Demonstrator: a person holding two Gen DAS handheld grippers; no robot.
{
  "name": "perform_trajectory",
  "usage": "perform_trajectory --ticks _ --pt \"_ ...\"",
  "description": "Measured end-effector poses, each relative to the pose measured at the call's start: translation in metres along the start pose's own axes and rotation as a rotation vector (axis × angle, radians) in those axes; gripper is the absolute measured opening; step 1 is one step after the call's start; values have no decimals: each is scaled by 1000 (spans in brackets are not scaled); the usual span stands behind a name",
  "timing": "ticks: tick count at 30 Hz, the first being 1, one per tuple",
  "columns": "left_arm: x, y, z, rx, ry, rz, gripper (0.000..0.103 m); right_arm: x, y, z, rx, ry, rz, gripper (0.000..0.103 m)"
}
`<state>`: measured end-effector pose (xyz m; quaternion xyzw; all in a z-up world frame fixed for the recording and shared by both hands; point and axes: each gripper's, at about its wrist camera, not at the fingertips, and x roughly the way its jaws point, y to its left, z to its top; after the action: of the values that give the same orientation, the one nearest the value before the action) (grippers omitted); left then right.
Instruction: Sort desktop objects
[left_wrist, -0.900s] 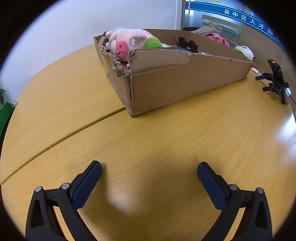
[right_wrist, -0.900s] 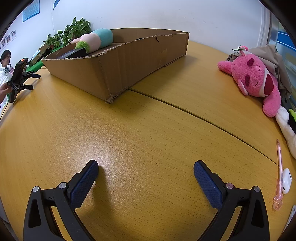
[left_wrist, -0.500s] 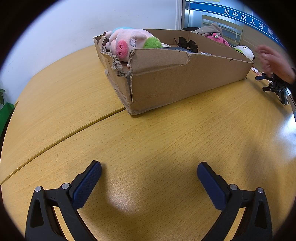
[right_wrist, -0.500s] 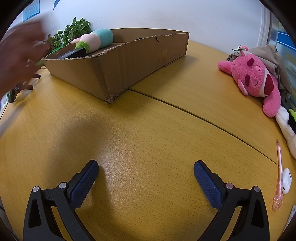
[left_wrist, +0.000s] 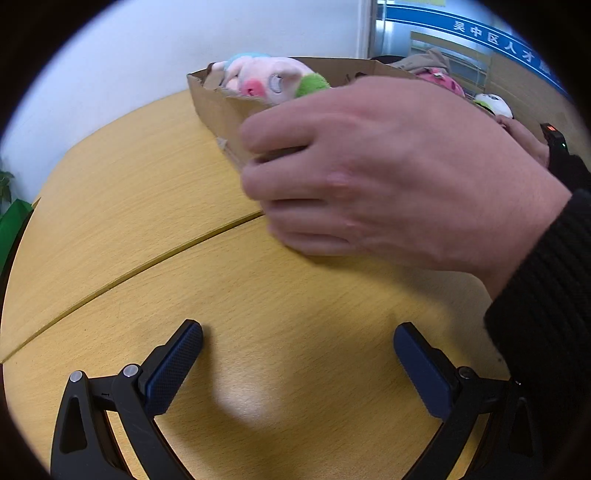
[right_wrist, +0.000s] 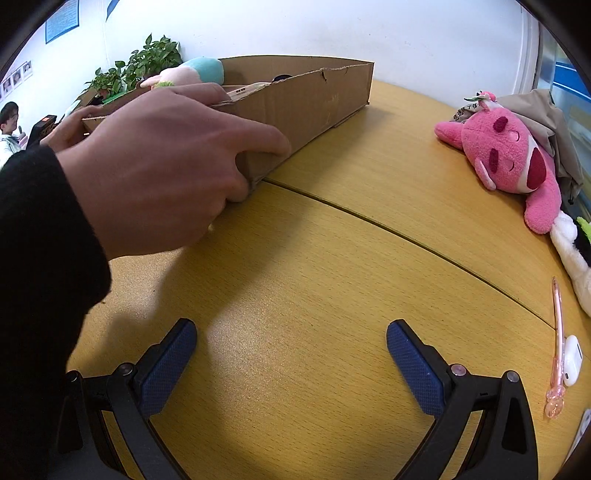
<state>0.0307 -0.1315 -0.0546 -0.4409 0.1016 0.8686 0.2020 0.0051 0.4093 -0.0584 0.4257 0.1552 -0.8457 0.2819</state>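
Observation:
A shallow cardboard box (left_wrist: 218, 107) (right_wrist: 314, 99) lies on the yellow wooden table (left_wrist: 258, 314) (right_wrist: 332, 258); a pig plush (left_wrist: 266, 75) (right_wrist: 195, 72) rests in it. A bare hand (left_wrist: 388, 166) (right_wrist: 166, 158) in a black sleeve reaches across both views and covers the box's near corner. My left gripper (left_wrist: 297, 354) and my right gripper (right_wrist: 291, 350) stand wide open above bare table, with nothing between their blue pads. To the right lie a pink bear plush (right_wrist: 509, 158), a white plush (right_wrist: 576, 258), a pink pen (right_wrist: 557, 343) and a white earbud case (right_wrist: 572, 360).
A small black device (left_wrist: 554, 144) (right_wrist: 42, 127) on a stand sits beyond the box, with a second hand on it. Potted plants (right_wrist: 140, 66) stand by the wall. A person (right_wrist: 9, 125) is at the far left. A beige cloth (right_wrist: 546, 114) lies behind the pink plush.
A hand in a black sleeve has come in and now lies over the box's near corner, hiding much of the box. Both grippers have kept still and wide open.

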Motion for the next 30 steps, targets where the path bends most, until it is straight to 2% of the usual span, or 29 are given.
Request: perform_trajectory --ticks 30 --pt "2 -2 2 1 0 0 103 0 -2 -1 -3 -3 1 103"
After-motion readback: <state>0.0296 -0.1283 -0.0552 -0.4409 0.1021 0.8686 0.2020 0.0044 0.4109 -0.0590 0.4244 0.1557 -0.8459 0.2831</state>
